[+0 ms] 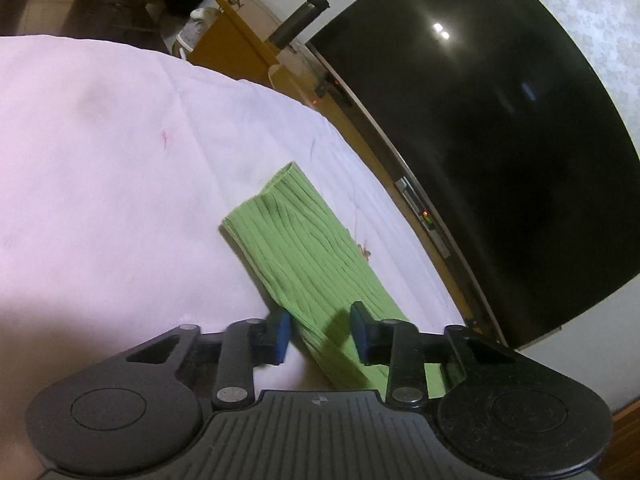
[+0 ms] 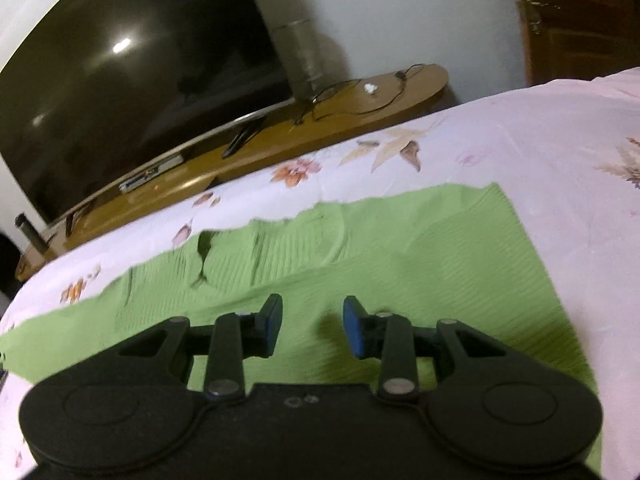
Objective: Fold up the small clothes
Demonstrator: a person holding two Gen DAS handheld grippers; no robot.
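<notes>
A green ribbed garment [image 1: 308, 248] lies on a pale floral bed sheet [image 1: 100, 152]. In the left wrist view it shows as a long narrow strip, perhaps a sleeve, running away from me. My left gripper [image 1: 320, 330] is open just above its near part, one blue pad on each side of the strip's left edge. In the right wrist view the garment's wide body [image 2: 420, 248] spreads flat with some wrinkles at the left. My right gripper [image 2: 312, 324] is open and empty, low over the cloth.
A large dark TV [image 1: 500, 140] stands on a wooden stand [image 2: 280, 140] just beyond the bed's far edge. A grey cylinder [image 2: 300, 56] and cables sit on the stand. The sheet [image 2: 520, 140] extends to the right.
</notes>
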